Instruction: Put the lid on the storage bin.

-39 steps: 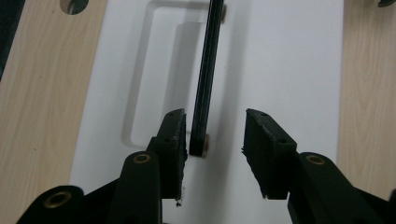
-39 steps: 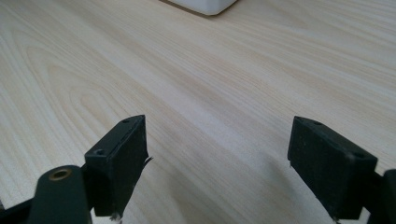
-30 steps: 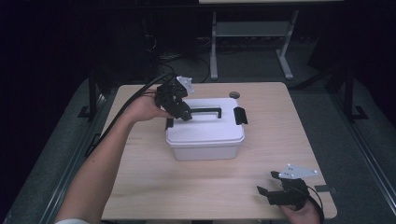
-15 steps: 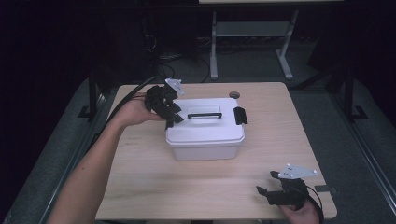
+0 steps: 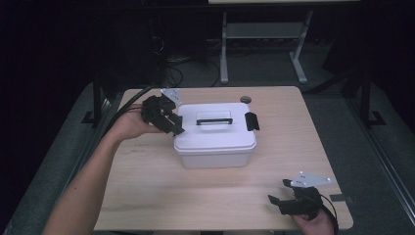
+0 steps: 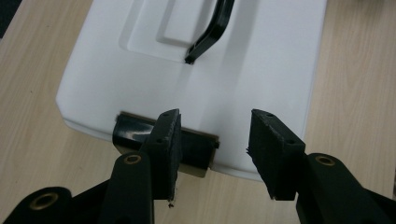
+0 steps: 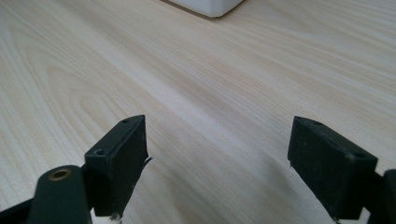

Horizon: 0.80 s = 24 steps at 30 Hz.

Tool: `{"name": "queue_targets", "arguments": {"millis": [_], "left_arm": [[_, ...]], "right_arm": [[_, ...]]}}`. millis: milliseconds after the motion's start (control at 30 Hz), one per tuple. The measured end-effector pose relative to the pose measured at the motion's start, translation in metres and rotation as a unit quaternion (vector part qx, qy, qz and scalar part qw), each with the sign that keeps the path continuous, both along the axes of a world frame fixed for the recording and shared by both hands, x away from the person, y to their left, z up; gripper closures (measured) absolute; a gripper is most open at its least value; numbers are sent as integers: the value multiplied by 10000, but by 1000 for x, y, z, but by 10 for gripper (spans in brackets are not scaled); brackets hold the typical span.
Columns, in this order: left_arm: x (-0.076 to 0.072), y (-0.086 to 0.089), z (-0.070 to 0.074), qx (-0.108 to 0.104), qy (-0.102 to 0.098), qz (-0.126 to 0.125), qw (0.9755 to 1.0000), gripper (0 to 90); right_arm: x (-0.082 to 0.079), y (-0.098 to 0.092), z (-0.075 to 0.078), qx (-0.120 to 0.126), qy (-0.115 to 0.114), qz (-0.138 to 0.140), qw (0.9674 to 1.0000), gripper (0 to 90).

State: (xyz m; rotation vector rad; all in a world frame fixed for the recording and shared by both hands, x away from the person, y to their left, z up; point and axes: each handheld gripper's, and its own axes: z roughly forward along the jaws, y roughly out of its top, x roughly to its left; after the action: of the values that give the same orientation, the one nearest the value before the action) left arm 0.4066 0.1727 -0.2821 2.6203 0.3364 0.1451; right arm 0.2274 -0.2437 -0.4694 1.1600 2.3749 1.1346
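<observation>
White box (image 5: 215, 134) sits mid-table, lid on. Left gripper (image 6: 212, 140) hovers at its left end with jaws half open, nothing gripped, though one pad looks maybe touching the black latch (image 6: 187, 144). Right gripper (image 7: 217, 161) rests wide open near the table's (image 5: 147, 196) front corner.

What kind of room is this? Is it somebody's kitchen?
Probably not a kitchen; it looks like a lab or workshop. A plain wooden table stands on grey carpet, cables lie behind it, and another metal-legged desk stands in the dark.
</observation>
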Motion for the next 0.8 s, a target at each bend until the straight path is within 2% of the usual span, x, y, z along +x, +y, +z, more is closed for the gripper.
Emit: {"name": "queue_targets", "arguments": {"millis": [433,800], "left_arm": [[-15,24,-5,-112,15,157,9998,524],[-26,41,-16,-184,74,287,9994,513]], "right_arm": [[0,-1,-1,-20,-1,-10,10000,193],[0,0,-1,-24,12,-20,10000,193]]}}
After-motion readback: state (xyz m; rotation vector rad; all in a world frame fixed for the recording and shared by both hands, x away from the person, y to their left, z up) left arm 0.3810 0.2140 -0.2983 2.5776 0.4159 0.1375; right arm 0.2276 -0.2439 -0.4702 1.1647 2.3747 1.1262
